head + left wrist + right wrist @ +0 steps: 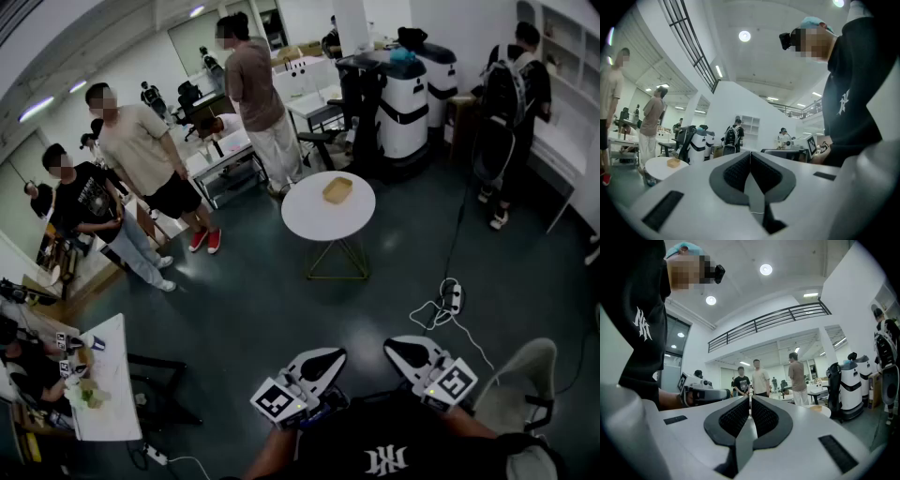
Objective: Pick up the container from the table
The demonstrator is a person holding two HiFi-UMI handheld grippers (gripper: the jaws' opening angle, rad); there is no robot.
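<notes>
Left gripper [750,153]: jaws pressed together, nothing between them. I am holding it level and low in front of me.
Right gripper [750,398]: the same, pads meeting along the whole seam, empty and level.
Container [337,189]: a small tan open box, well ahead of both sets of jaws and not yet approached. It lies left of the left jaws' line and right of the right jaws' line, so neither gripper is aimed at it.
Table [309,220]: round and white on thin legs, far beyond the jaw tips. The container sits on its far half.
Stage: as I judge it, the pick has not begun. The whole approach is still to come.
Risk, jaws: if I arrive with them closed, the tips will shove the container instead of straddling it. It looks light and could slide off the far edge.
Risk, aim: each gripper needs turning toward the container. With a level approach, a jaw could catch its rim and tip it.
Risk, floor: a cable [448,302] lies ahead and right of the right jaws, between me and the table. A foot could snag it.
Risk, people: bystanders [255,89] stand beyond and left of the table, so a wide left swing could meet them.
</notes>
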